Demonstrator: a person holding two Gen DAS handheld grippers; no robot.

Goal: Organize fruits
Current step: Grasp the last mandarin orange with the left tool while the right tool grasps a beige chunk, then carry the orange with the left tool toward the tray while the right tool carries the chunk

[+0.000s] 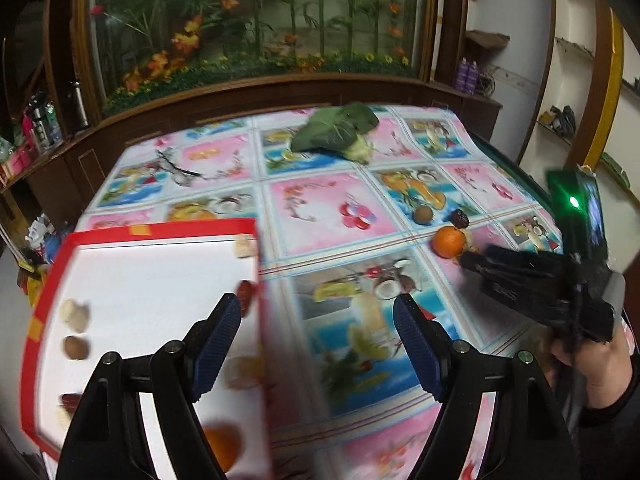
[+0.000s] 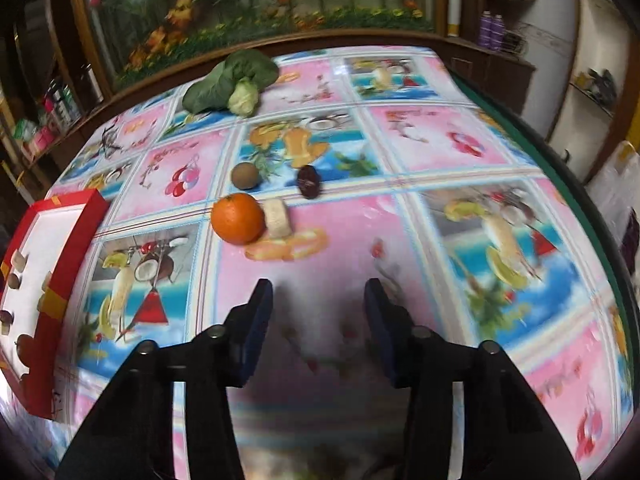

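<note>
A red tray (image 1: 160, 227) with a white floor lies at the left and holds an orange (image 1: 224, 444), a red date (image 1: 246, 292), a brown round fruit (image 1: 76, 347) and pale pieces. My left gripper (image 1: 318, 304) hangs open over the tray's right rim, with nothing between its fingers. On the tablecloth lie a loose orange (image 2: 238, 218), a pale chunk (image 2: 278, 216), a brown round fruit (image 2: 246, 176) and a dark date (image 2: 308, 182). My right gripper (image 2: 319, 288) stands open and empty just short of the orange. In the left wrist view the right gripper (image 1: 470, 261) points at the loose orange (image 1: 449, 242).
A leafy green vegetable (image 2: 228, 84) lies at the far side of the table. The tray (image 2: 68, 240) sits at the table's left edge. A wooden cabinet with a glass plant display runs behind the table; shelves stand at the right.
</note>
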